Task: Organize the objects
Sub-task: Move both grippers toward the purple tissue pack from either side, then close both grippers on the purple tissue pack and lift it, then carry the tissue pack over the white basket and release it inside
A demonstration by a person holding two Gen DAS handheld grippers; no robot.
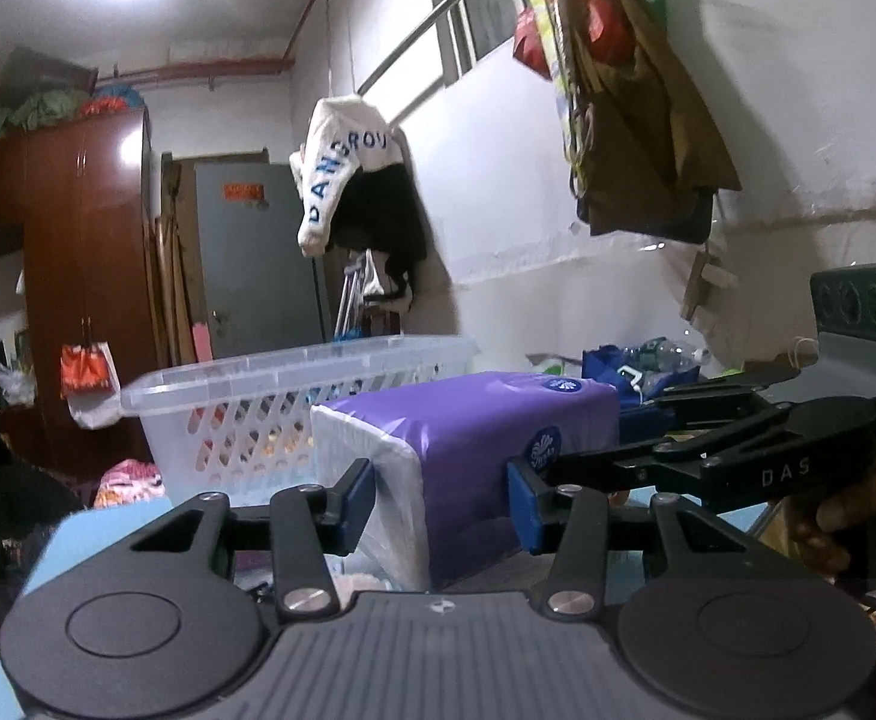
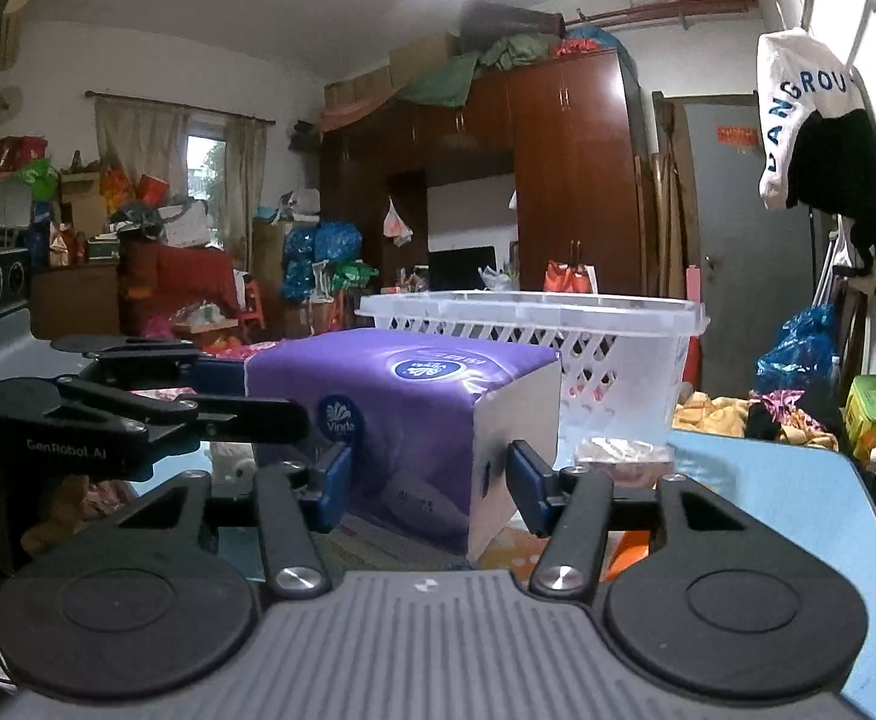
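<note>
Purple tissue pack (image 1: 474, 468) pinched at both ends: left gripper (image 1: 444, 498) on one corner, right gripper (image 2: 426, 480) on other. White basket (image 1: 294, 384) at 11 o'clock behind. Advice: lift level, equal squeeze, clear rim before lowering.

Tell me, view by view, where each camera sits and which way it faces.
Left wrist: sits behind the left gripper, facing along its fingers at the purple tissue pack clamped between them, the white basket behind; the right gripper and a hand enter from the right.
Right wrist: sits behind the right gripper, gripping the same pack's other end; the left gripper enters from the left.
Shared: pack, basket, wardrobe, hanging white cloth.
</note>
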